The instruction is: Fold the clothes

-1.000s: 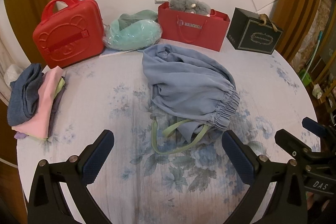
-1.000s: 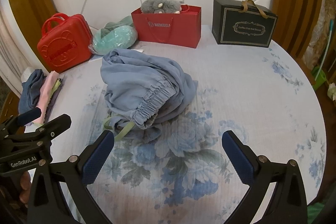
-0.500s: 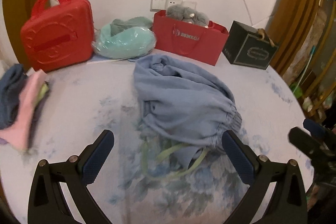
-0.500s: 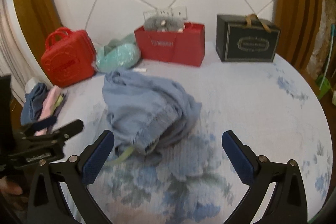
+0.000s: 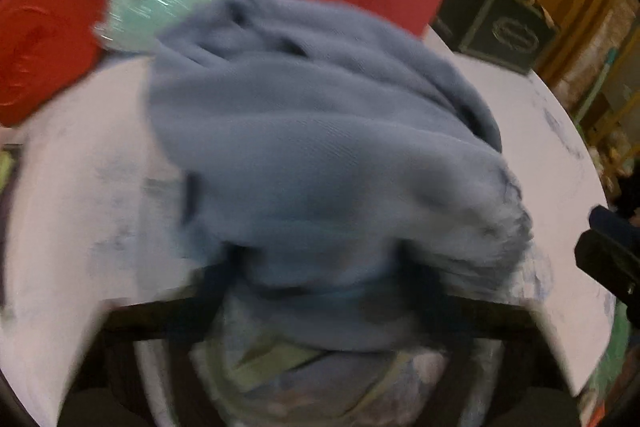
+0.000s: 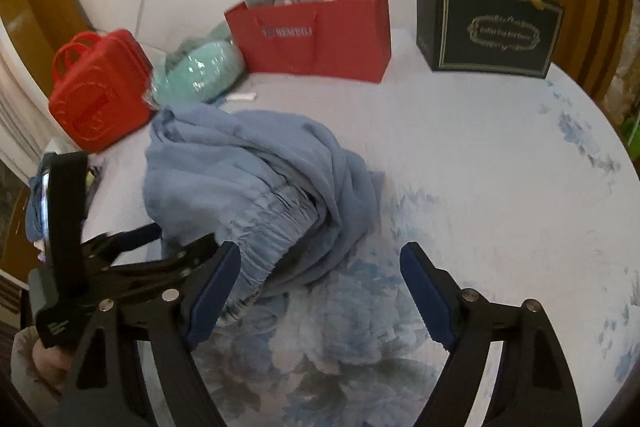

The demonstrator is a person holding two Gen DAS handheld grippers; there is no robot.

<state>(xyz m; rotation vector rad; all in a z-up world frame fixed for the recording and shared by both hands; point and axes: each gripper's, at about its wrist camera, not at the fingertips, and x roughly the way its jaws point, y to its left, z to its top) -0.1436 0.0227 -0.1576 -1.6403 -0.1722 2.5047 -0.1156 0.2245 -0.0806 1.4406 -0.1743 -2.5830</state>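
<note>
A crumpled blue garment (image 6: 256,179) with an elastic waistband and a green drawstring lies on the floral bedsheet (image 6: 480,195). In the blurred left wrist view the garment (image 5: 320,147) fills the frame and covers the fingers. In the right wrist view my left gripper (image 6: 180,239) has its fingers pushed in at the garment's near left edge; the cloth hides their tips. My right gripper (image 6: 320,291) is open and empty, just in front of the waistband.
At the back stand a red case (image 6: 100,95), a mint bundle in plastic (image 6: 200,71), a red paper bag (image 6: 316,31) holding a grey plush toy, and a black gift box (image 6: 488,27). Folded clothes (image 6: 36,211) lie at far left.
My left gripper has moved forward and down into the blue garment, which now fills its view. My right gripper has moved closer to the waistband.
</note>
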